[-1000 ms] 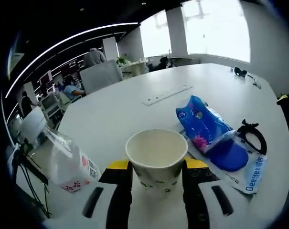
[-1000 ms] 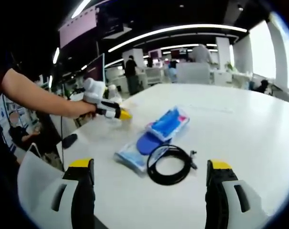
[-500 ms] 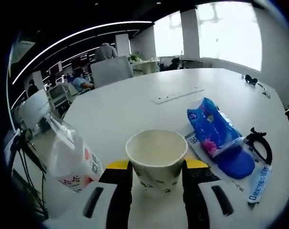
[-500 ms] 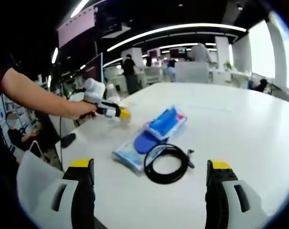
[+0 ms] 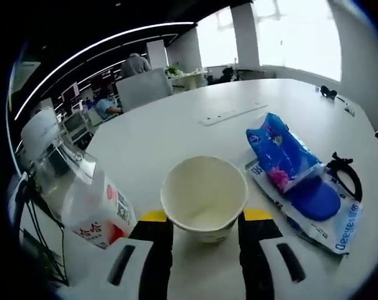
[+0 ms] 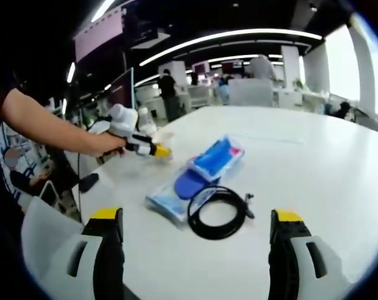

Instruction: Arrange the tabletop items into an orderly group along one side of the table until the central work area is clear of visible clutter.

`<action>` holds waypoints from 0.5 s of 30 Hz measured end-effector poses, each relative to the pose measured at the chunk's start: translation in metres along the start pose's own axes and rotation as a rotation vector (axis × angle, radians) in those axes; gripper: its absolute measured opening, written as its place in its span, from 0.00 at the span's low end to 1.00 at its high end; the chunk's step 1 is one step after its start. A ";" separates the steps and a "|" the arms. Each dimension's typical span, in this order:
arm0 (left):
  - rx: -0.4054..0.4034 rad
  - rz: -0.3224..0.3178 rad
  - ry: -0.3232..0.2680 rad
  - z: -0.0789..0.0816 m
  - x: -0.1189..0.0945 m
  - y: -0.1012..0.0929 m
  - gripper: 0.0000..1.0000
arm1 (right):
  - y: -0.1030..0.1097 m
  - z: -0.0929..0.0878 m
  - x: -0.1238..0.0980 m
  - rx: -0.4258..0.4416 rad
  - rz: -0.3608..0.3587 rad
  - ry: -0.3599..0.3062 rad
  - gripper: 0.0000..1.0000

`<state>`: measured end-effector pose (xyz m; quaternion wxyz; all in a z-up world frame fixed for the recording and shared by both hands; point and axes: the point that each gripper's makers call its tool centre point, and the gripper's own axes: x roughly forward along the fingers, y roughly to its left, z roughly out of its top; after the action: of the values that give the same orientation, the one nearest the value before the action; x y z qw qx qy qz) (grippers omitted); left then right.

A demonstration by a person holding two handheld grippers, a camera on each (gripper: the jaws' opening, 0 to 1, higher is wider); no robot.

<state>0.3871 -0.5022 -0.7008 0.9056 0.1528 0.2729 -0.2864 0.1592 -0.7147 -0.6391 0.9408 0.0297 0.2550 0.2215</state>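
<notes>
Open-plan office. Big white table (image 5: pixel 176 125) with a grey chair (image 5: pixel 142 89) at its far edge. Bright windows (image 5: pixel 288 37) beyond, split by a white pillar (image 5: pixel 246 34). Dark ceiling crossed by long light strips (image 6: pixel 238 39). Desks and people (image 6: pixel 169 94) further back.

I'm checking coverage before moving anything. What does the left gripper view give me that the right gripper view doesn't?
Left gripper view: the left gripper closed on an empty cup, with a carton beside it. Right gripper view: the right gripper, open, and a person's arm holding the left gripper. Both: the blue packet, the black cable and the white table.
</notes>
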 end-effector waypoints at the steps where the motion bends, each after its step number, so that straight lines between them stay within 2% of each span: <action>1: 0.000 0.001 0.002 0.000 0.000 0.000 0.40 | 0.000 0.000 0.000 -0.002 0.000 0.001 0.95; 15: -0.008 0.027 0.022 0.002 0.011 0.005 0.40 | -0.006 -0.002 0.001 0.005 -0.004 0.010 0.95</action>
<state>0.3986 -0.5034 -0.7053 0.9071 0.1559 0.2817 -0.2712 0.1614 -0.7198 -0.6418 0.9399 0.0306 0.2601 0.2191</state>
